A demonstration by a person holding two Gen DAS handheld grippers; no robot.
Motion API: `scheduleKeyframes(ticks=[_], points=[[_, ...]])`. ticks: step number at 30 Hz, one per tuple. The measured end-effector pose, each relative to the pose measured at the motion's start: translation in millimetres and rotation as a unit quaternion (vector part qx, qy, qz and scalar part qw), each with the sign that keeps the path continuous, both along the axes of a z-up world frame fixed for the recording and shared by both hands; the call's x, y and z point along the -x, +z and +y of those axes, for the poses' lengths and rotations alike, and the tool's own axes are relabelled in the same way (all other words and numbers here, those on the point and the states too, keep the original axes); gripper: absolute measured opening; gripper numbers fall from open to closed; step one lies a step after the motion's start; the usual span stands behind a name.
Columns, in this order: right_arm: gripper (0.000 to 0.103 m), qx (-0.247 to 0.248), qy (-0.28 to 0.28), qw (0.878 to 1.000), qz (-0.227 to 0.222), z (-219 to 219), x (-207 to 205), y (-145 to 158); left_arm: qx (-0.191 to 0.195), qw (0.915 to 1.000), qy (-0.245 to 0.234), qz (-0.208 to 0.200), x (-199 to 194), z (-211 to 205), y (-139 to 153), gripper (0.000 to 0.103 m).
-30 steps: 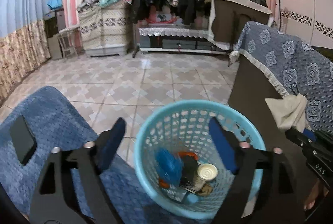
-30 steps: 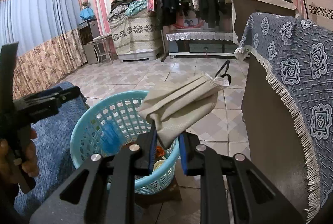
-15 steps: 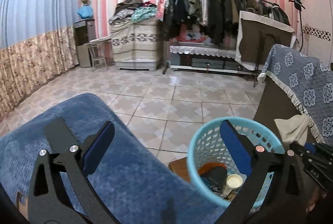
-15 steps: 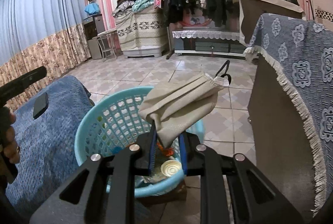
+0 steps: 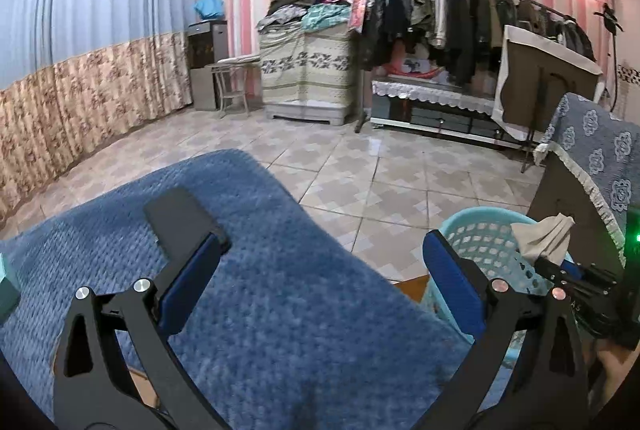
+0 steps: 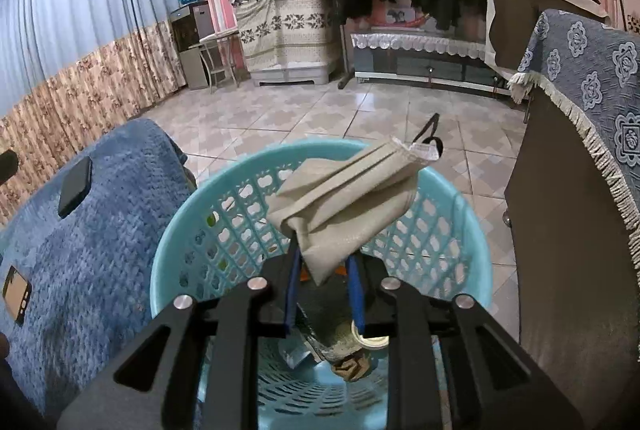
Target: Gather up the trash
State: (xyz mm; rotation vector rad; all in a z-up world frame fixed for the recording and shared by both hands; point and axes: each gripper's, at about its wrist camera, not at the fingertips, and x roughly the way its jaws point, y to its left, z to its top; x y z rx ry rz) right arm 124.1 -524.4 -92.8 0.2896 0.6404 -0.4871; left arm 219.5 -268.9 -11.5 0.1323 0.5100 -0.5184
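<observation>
My right gripper (image 6: 324, 262) is shut on a beige face mask (image 6: 344, 202) and holds it right over the light blue trash basket (image 6: 460, 214). A can and crumpled scraps (image 6: 352, 362) lie at the basket's bottom. In the left wrist view the basket (image 5: 480, 234) is at the lower right, with the mask (image 5: 544, 238) above its rim. My left gripper (image 5: 320, 262) is wide open and empty above the blue blanket (image 5: 280, 310).
A black phone (image 6: 74, 186) lies on the blue blanket (image 6: 80, 250), and another device (image 6: 16, 296) sits nearer its left edge. A dark cabinet with a blue flowered cloth (image 6: 580, 78) stands right of the basket. Tiled floor (image 5: 360, 166) and a clothes rack lie beyond.
My left gripper has swung left, away from the basket, over the blue blanket. My right gripper has moved with the mask over the basket's opening.
</observation>
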Motion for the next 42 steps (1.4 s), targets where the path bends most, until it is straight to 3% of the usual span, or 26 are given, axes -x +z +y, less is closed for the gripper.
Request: scheduleKeyframes(ticks=[2, 4, 11, 22, 35, 42], points=[[0.056, 0.005, 0.002, 1.000, 0.001, 2, -4, 1, -0.001, 1.0000, 0.009, -0.003, -3, 4, 0, 0.098], [0.071, 0.012, 0.000, 1.000, -0.009, 7, -4, 4, -0.001, 0.9999, 0.014, -0.006, -5, 7, 2, 0.098], [0.097, 0.025, -0.018, 0.999, -0.025, 10, 5, 15, 0.008, 0.9996, 0.023, -0.012, -7, 21, 11, 0.098], [0.099, 0.022, -0.035, 0.999, -0.030, 11, 14, 21, 0.030, 0.9991, 0.029, 0.009, -4, 61, 16, 0.098], [0.099, 0.051, 0.004, 0.997, -0.061, 57, 28, 47, 0.022, 0.9936, 0.109, -0.016, 28, 132, 32, 0.098], [0.099, 0.051, 0.027, 0.995, -0.076, 87, 48, 62, 0.038, 0.9901, 0.135, 0.010, 59, 172, 23, 0.098]])
